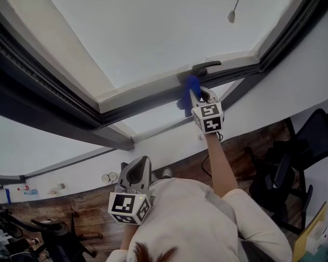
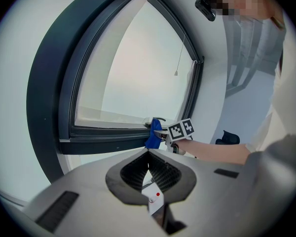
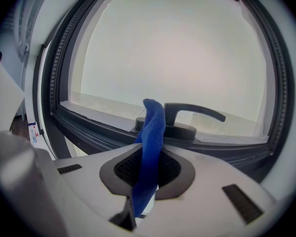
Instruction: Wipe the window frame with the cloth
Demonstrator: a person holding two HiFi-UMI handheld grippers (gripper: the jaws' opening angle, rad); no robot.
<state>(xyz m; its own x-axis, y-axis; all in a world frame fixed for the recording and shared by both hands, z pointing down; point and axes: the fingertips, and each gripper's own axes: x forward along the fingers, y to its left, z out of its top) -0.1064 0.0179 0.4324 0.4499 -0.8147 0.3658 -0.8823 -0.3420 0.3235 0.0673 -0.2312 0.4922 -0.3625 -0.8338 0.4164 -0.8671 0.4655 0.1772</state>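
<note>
Surface: the dark window frame [image 1: 142, 109], lower rail, with a pale ledge behind it and bright, featureless glass above.
Room: white wall [image 1: 169, 141] under the window, wood floor [image 1: 71, 206] far below, and black chairs [image 1: 314, 138] at the right (their number is hard to tell).
Cloth: one, blue [image 1: 190, 94]. It stands up out of the right gripper, and its upper end is at the lower rail, just beside the base of the handle. I cannot tell whether it presses on the frame.
Handle: one, black lever [image 1: 206, 66], lying level along the rail.
Cord pull: one [image 1: 231, 16], hanging in front of the glass.
Grippers: two.
Right gripper [image 1: 199, 94]: raised on an outstretched arm, jaws pinching the cloth.
Left gripper [image 1: 144, 162]: held low near the person's chest, well apart from the frame, jaws pressed together at the tips with nothing between them.
</note>
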